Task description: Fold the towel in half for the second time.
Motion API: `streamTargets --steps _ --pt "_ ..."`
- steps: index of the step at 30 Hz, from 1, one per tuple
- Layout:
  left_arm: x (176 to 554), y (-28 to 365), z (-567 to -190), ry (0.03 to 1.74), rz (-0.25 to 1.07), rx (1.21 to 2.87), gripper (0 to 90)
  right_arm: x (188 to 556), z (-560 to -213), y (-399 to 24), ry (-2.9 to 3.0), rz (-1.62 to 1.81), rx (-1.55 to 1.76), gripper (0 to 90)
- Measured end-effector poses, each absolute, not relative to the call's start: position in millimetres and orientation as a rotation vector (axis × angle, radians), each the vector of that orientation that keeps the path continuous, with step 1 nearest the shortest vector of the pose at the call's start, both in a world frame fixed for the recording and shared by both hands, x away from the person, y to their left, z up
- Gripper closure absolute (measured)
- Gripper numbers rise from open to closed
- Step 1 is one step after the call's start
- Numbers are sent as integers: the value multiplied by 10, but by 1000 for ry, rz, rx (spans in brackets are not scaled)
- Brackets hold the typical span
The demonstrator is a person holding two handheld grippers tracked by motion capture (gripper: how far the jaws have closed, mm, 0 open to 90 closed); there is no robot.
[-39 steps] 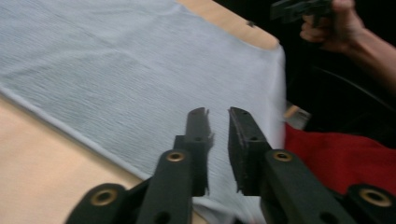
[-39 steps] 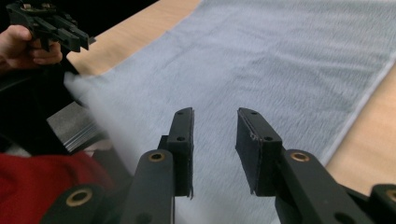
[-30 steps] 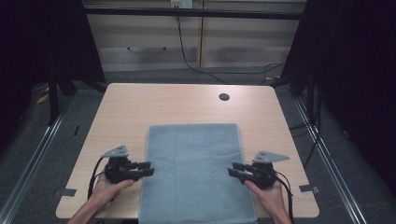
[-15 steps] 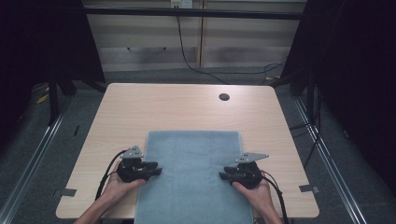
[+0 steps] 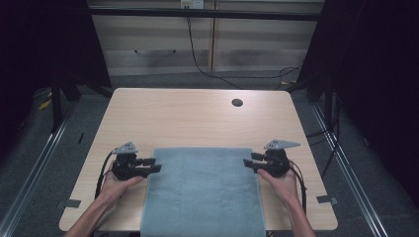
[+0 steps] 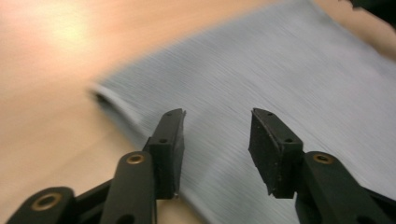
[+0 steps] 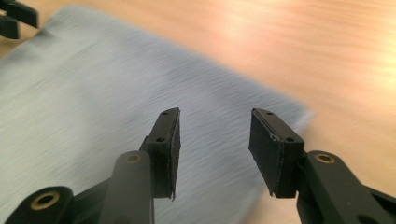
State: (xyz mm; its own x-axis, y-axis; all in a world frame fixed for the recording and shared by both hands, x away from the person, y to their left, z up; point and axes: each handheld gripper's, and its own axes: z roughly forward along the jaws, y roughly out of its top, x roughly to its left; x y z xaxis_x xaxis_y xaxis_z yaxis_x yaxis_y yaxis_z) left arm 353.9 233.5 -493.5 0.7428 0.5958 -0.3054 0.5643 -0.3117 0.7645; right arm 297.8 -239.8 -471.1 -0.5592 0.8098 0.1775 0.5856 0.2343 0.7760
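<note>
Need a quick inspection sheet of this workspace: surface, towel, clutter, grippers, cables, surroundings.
Surface: light wooden table, round dark grommet hole near the far edge.
Job's things: grey-blue towel lying flat, its near end hanging over the table's near edge.
Clutter: nothing seen.
Grippers: left gripper at the towel's left edge, right gripper at its right edge; both have just been opening, nothing pinched.
Cables: one trails from each gripper; wall cable behind.
Surroundings: dark curtains, grey carpet, floor rails.

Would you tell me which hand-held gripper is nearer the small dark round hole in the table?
Right hand-held gripper: the hole lies beyond it, slightly left. Left hand-held gripper sits farther away.
</note>
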Motion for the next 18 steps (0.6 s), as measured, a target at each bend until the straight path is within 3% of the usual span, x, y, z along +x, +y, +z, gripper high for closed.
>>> streamTargets --steps 6,7,12,13,14,16,18 --pt "3978 2454 -5054 1025 94 1948 454 3507 -4932 -2537 2211 1186 1431 486" --pt "4010 2452 -5077 1022 103 1942 418 3553 -4959 -2538 2211 1195 1440 470" --pt "4057 2289 -5120 967 44 1975 411 3648 -5047 -2459 2272 1167 1437 472" --pt "4049 2251 -5129 956 42 1979 430 3642 -5059 -2443 2284 1159 1440 495" --pt "4045 2220 -5132 954 46 1985 502 3625 -5066 -2433 2285 1154 1440 532" --pt "4037 2177 -5129 939 48 2020 734 3600 -5072 -2441 2302 1171 1432 707" --pt "4036 2167 -5094 944 53 2016 834 3581 -5061 -2454 2302 1202 1424 818"
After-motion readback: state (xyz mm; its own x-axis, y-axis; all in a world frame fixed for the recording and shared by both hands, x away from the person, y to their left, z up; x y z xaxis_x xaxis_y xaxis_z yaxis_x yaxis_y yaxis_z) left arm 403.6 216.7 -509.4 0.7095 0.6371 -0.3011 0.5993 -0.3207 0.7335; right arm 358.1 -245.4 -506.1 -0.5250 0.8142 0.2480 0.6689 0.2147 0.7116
